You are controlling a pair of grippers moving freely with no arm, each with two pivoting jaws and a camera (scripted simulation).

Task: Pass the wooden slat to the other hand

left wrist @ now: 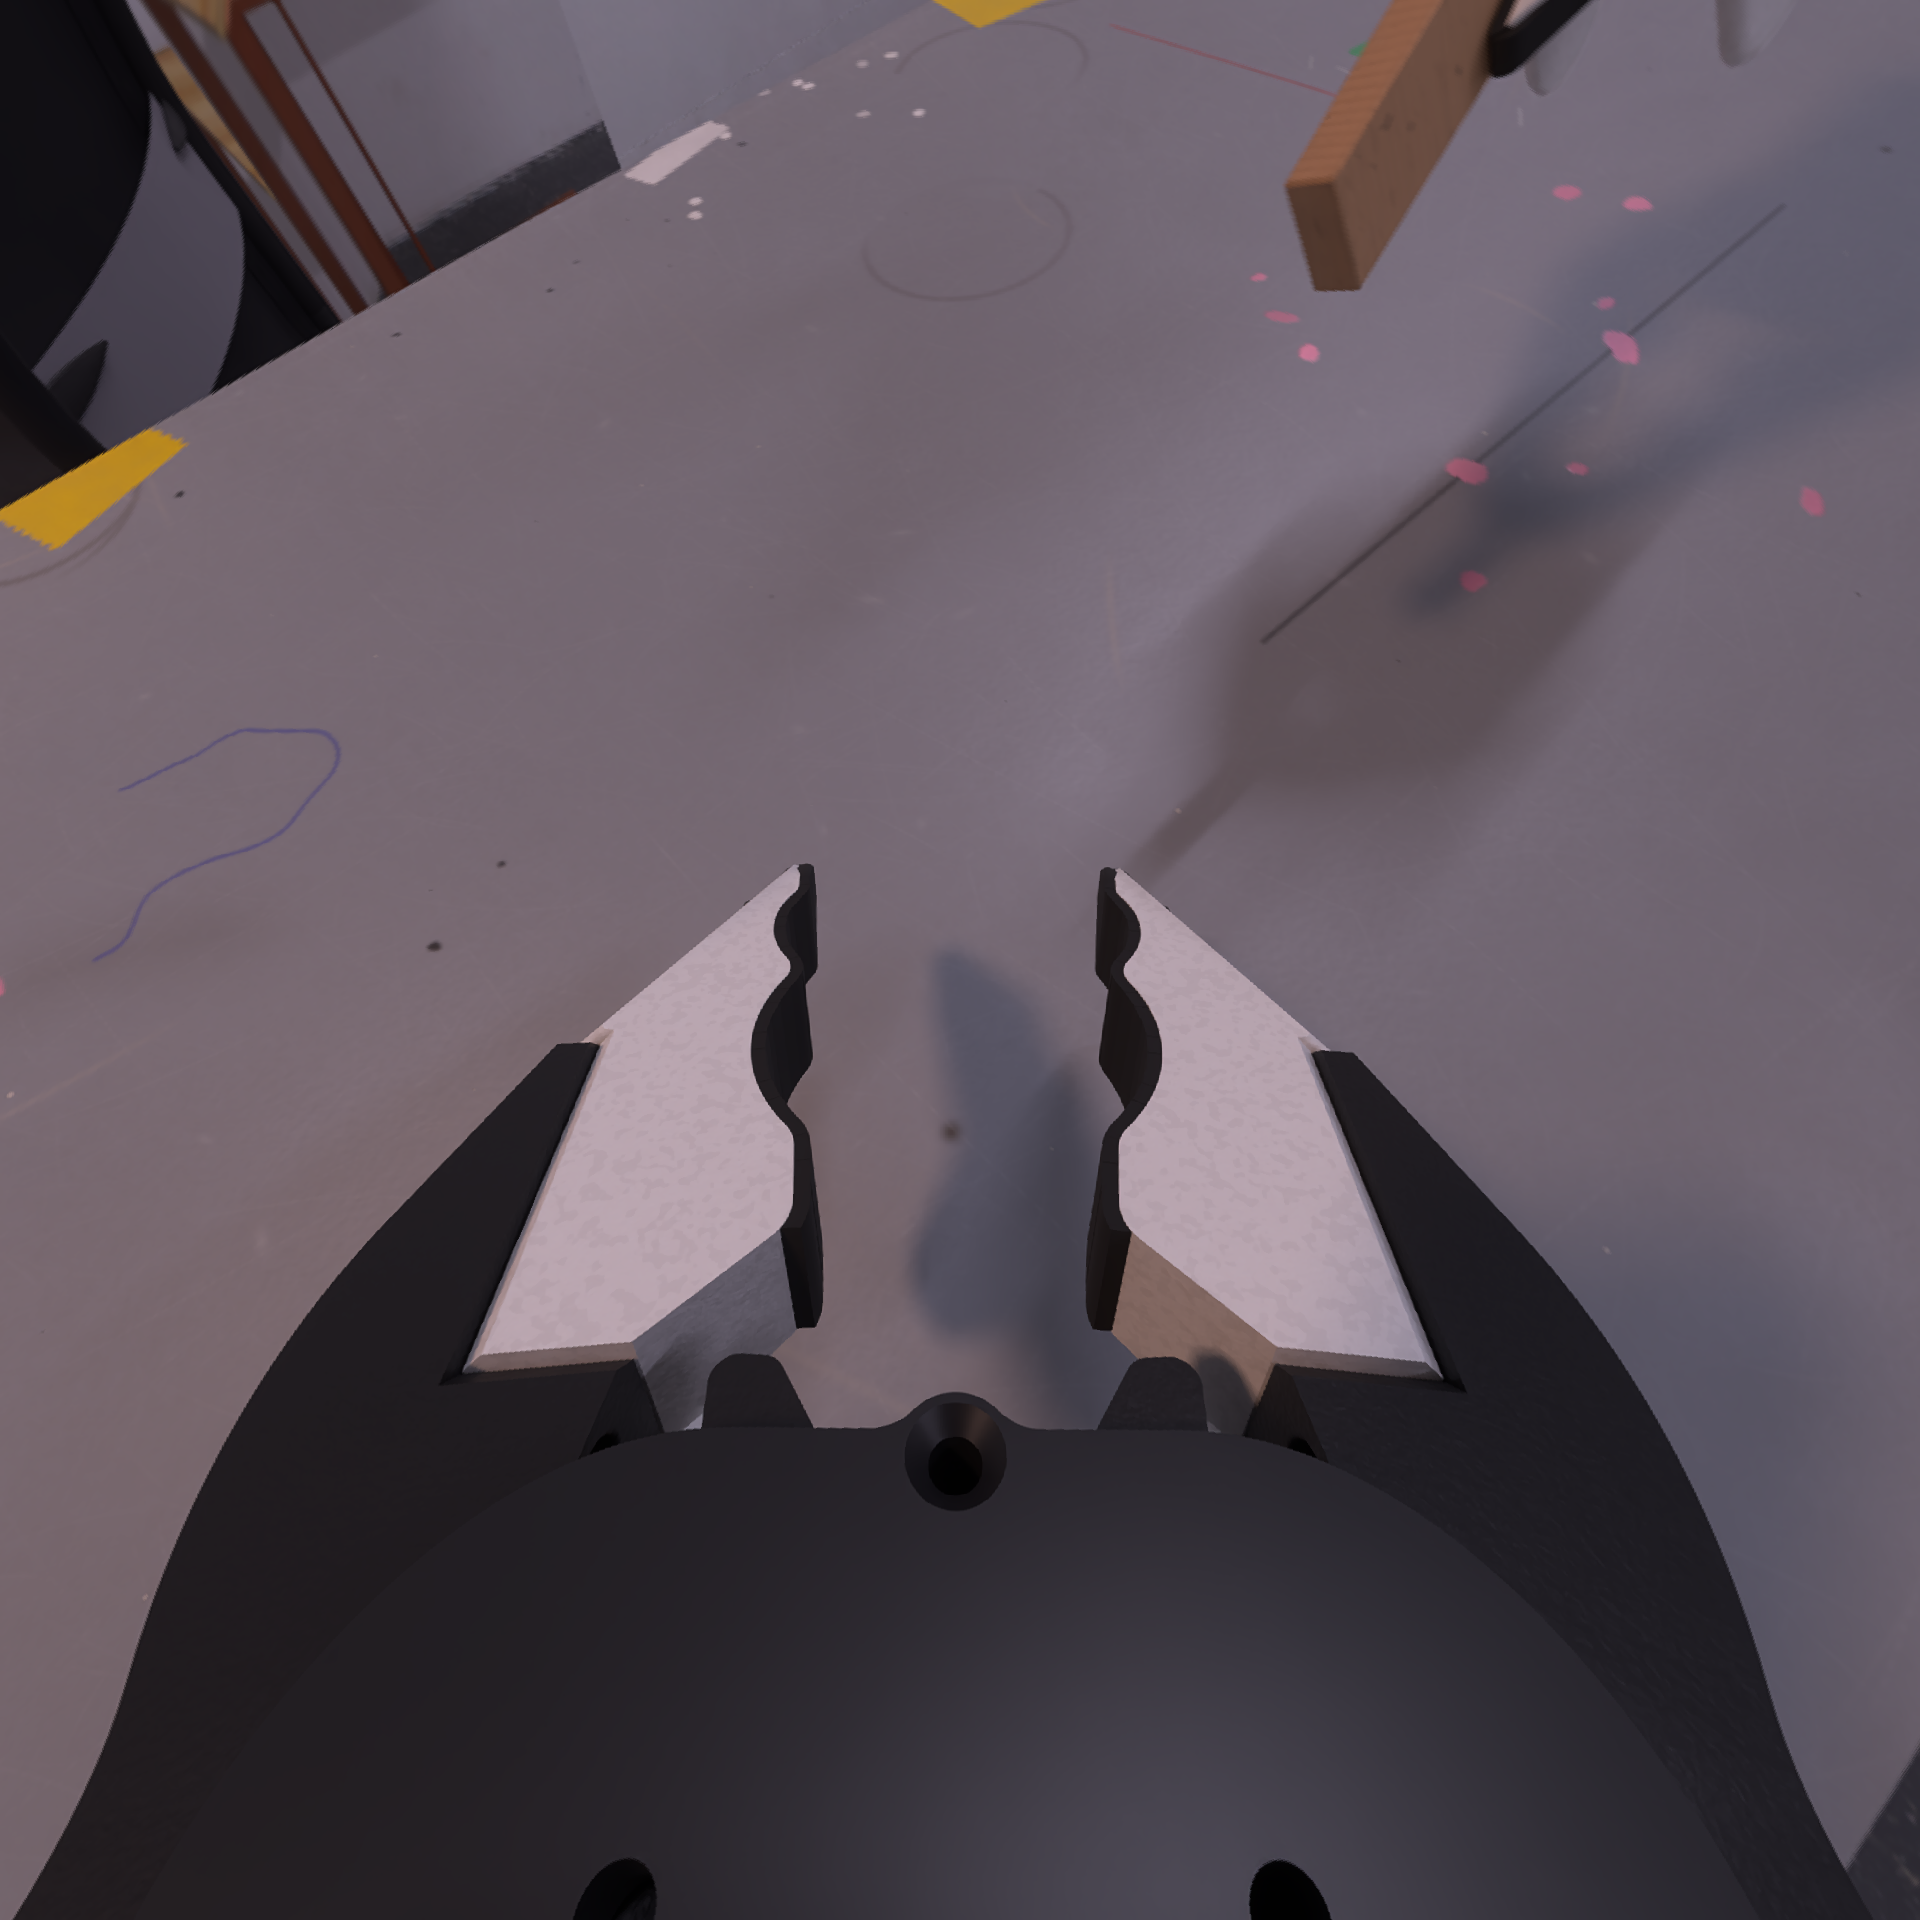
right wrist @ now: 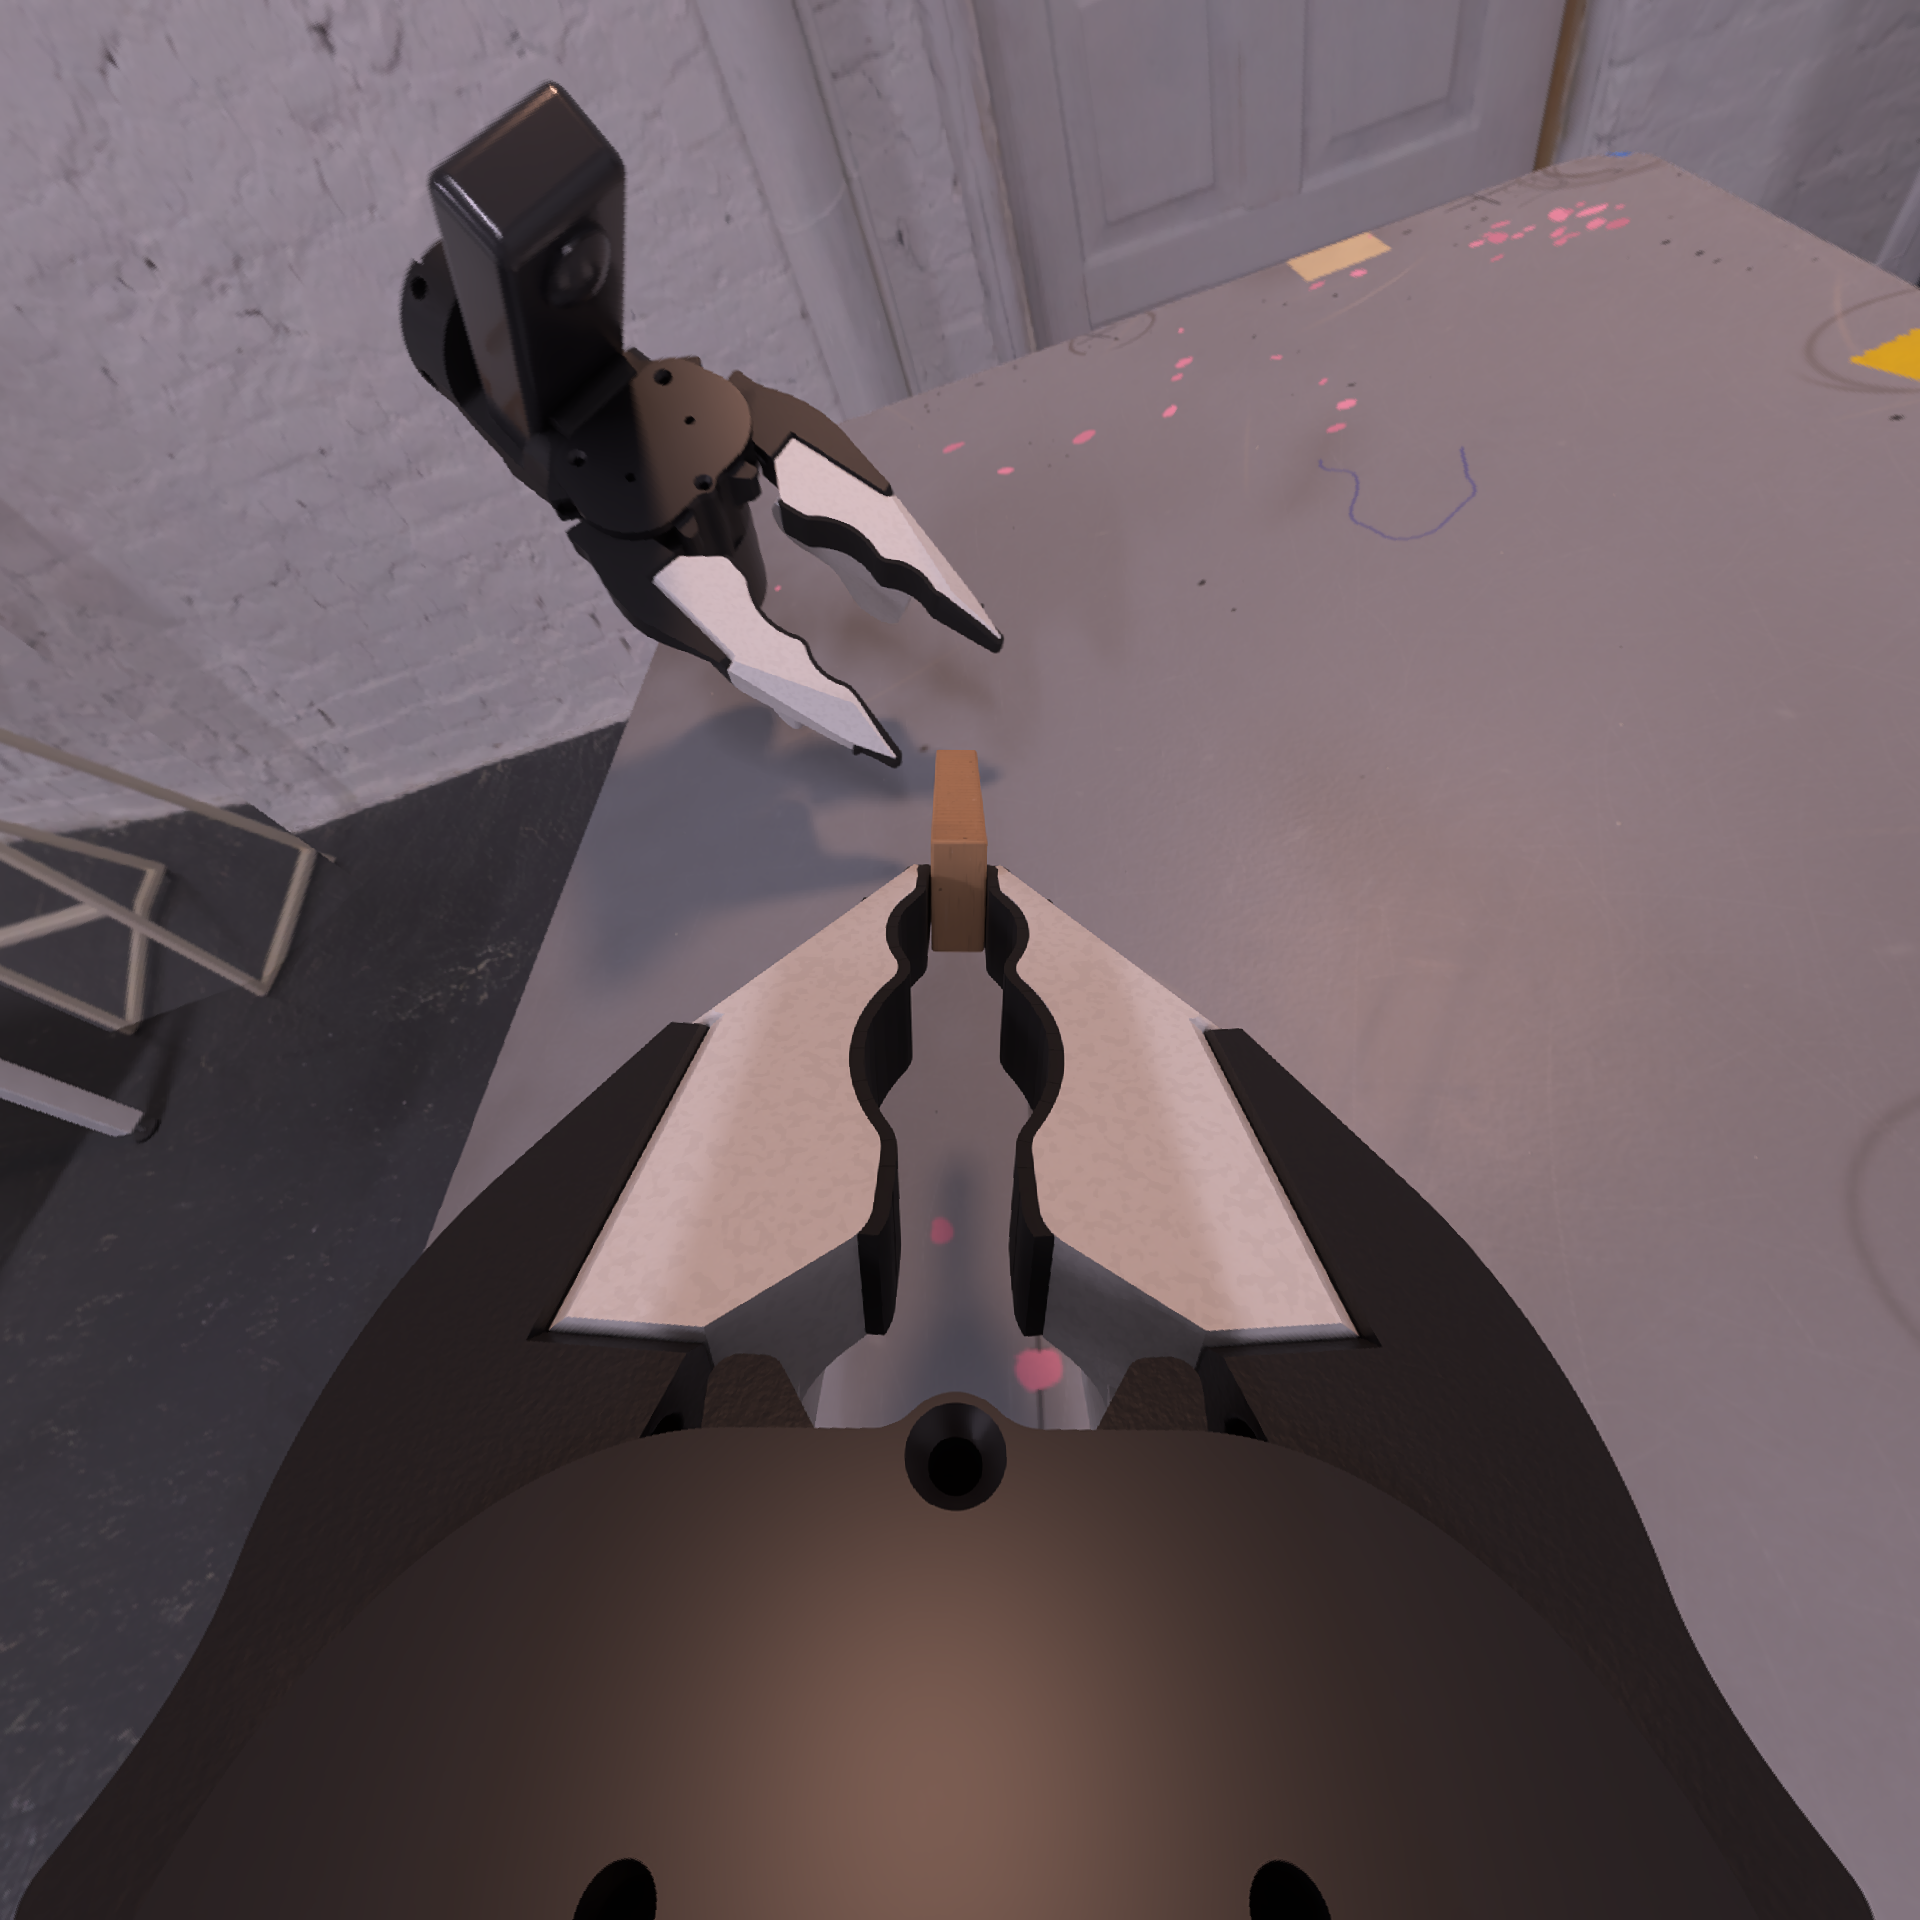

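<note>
The wooden slat point(right wrist: 957, 852) is a light brown strip clamped edge-on between the tips of my right gripper point(right wrist: 957, 883), held above the grey table point(right wrist: 1455, 831). In the left wrist view the slat point(left wrist: 1382, 145) hangs in the air at the upper right, tilted, with the right gripper's fingers point(left wrist: 1538, 42) on its far end at the frame's top edge. My left gripper point(left wrist: 956, 883) is open and empty over the table. In the right wrist view the left gripper point(right wrist: 940, 696) hovers open just beyond and left of the slat's far end, not touching it.
The grey table point(left wrist: 727, 623) bears pink paint spots point(left wrist: 1621, 343), a blue scribble point(left wrist: 229, 821) and yellow tape point(left wrist: 94, 488). Its left edge drops to a dark floor point(right wrist: 260, 1143) with a pale wire frame point(right wrist: 135, 914). A white brick wall point(right wrist: 208, 416) and door point(right wrist: 1299, 125) stand behind.
</note>
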